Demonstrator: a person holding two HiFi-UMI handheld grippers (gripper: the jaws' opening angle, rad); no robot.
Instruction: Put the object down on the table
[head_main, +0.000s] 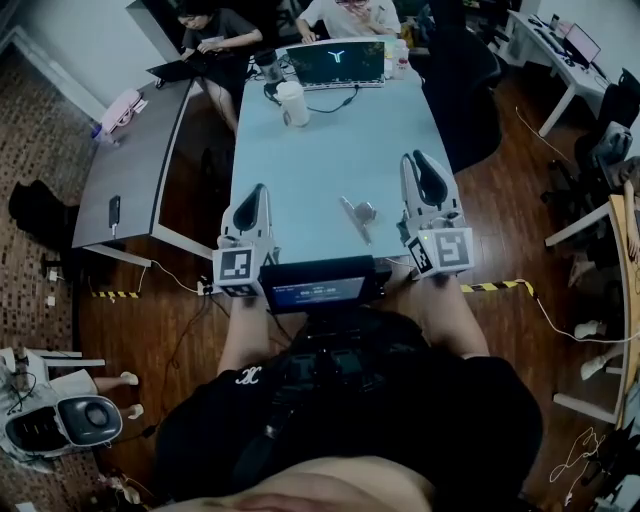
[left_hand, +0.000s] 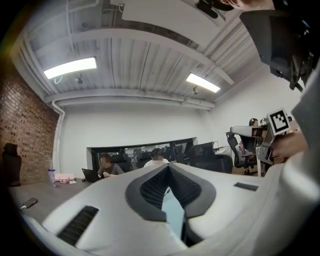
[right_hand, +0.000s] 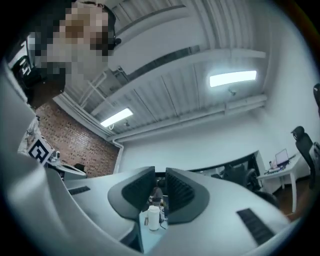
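Closest to me, a black screen unit (head_main: 325, 285) sits at the wearer's chest. Just beyond it, the small silvery metal object (head_main: 358, 213) lies on the pale blue table (head_main: 330, 150), between both grippers and touching neither. On my left gripper (head_main: 258, 190) the jaws meet at the tips, empty. On my right gripper (head_main: 418, 160) the jaws stand slightly apart, nothing between them.

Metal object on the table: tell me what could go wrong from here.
1. The metal object lies loose on the table between both grippers, near the front edge; a sweep of the right gripper could knock it off.
2. The left gripper has its fingers together, so it would likely need to open before any regrasp.
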